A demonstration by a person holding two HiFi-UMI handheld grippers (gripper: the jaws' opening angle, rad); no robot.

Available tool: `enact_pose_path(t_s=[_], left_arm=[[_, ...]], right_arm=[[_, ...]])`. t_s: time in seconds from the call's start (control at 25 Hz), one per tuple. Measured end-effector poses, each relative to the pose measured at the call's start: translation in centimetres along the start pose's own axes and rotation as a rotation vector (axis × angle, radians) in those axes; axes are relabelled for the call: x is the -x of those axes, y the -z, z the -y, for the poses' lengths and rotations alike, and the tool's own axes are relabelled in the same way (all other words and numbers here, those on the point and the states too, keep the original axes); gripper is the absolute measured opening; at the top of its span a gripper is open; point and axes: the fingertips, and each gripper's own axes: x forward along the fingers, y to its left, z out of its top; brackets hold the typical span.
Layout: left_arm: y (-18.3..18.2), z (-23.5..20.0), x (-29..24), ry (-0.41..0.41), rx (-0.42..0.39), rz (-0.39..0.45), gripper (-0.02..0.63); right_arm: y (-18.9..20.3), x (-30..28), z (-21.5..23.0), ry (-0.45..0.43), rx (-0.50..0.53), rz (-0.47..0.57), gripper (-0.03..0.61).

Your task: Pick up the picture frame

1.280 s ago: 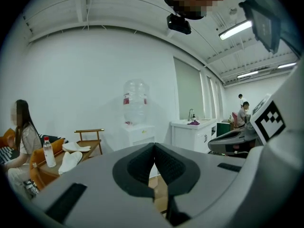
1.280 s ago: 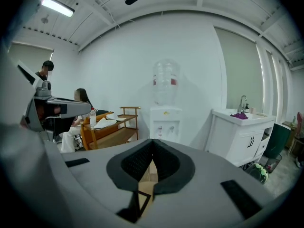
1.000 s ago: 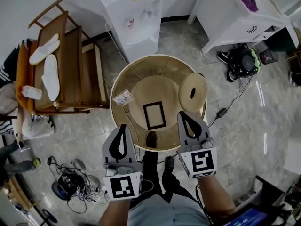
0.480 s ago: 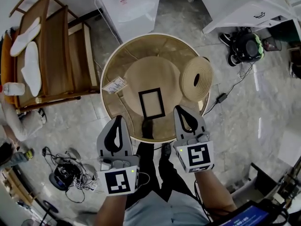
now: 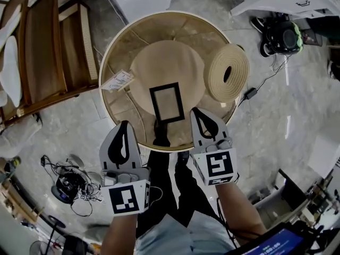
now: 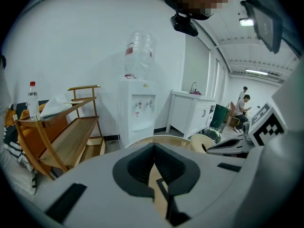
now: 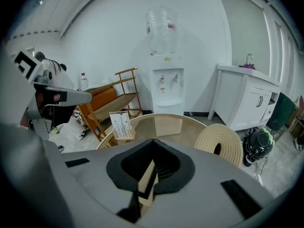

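We have yet to grasp the picture frame (image 5: 167, 102) lying on the bench (image 5: 175, 23). Our left hand-held gripper (image 5: 123, 127) and right hand-held gripper (image 5: 198, 113) hover near it, jaws together, empty.

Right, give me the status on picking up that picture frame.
Done: nothing yet; the picture frame lies untouched on the round table. In hand: the left gripper and right gripper are at the table's near edge, jaws shut and empty. Still to do: open, reach the frame, grip it, lift.
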Motion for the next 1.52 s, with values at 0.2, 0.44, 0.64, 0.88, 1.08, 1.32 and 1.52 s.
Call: enact_pose_path(t_s=[0.2,0.44,0.64,0.88,1.08,1.32,1.52], left_arm=[[2.1,-0.5,-1.7,0.010,0.001,-0.032,0.015],[3.6,-0.6,-3.2,0.016,0.008,-0.056,0.015],[5.0,-0.7,-4.1,0.034,0.014,-0.075,0.015],[6.9,-0.9,-4.8,0.047,0.021,-0.095,0.015],[7.6,-0.6,-5.0,0.058,0.032,-0.097,0.015],[8.3,-0.4,-5.2,0.067,0.039,-0.106,0.015],[8.9,-0.5,-5.4,0.064,0.040,-0.115,0.015]], right_arm=[[2.3,-2.0,0.0,0.002,-0.031,-0.055,0.014],[4.7,-3.4,0.2,0.004,-0.052,-0.093,0.014],[7.3,-4.4,0.2,0.003,-0.057,-0.148,0.014],[9.4,-5.9,0.7,0.022,-0.072,-0.167,0.019],[10.5,-6.5,0.8,0.010,-0.088,-0.153,0.082],[12.4,-7.5,0.0,-0.024,-0.105,-0.200,0.121],[13.4,-8.3,0.1,-0.019,-0.108,-0.213,0.121]])
